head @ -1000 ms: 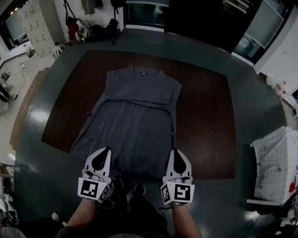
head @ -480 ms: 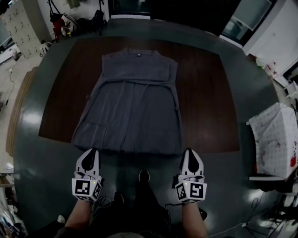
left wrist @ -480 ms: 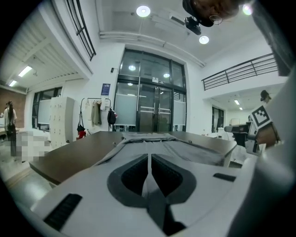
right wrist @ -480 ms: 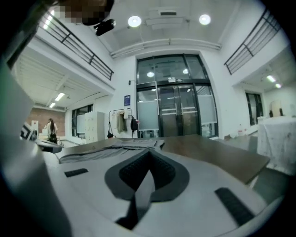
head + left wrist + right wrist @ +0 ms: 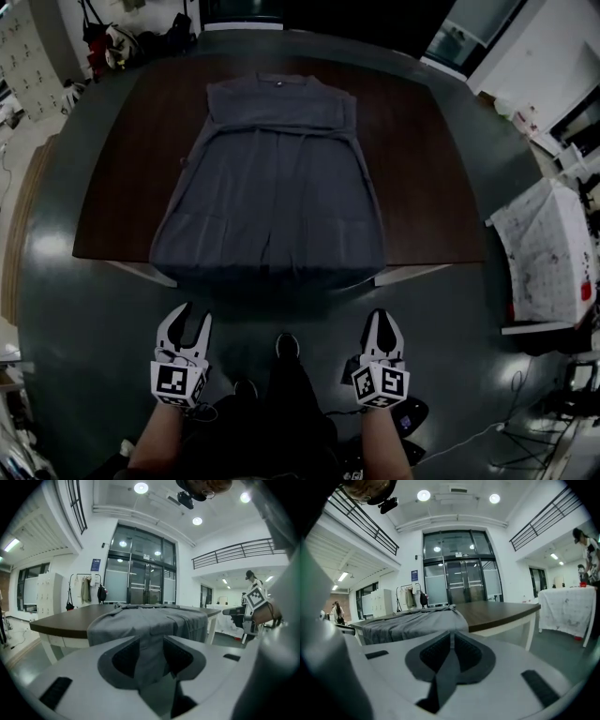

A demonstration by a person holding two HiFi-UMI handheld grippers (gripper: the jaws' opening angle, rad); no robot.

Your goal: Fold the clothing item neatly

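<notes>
The grey dress (image 5: 272, 178) lies flat on the table (image 5: 422, 187) at 12 o'clock. The left gripper (image 5: 190, 324) is opening its jaws, nothing between them; the right gripper (image 5: 380, 321) is clenched, empty

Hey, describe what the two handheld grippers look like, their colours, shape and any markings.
They match. The left gripper and right gripper have pale grey bodies that taper to two pointed fingers, lined inside with dark ribbed pads. Each has a white cube at its rear, printed with black square markers. The forearms behind them show no sleeves.
</notes>
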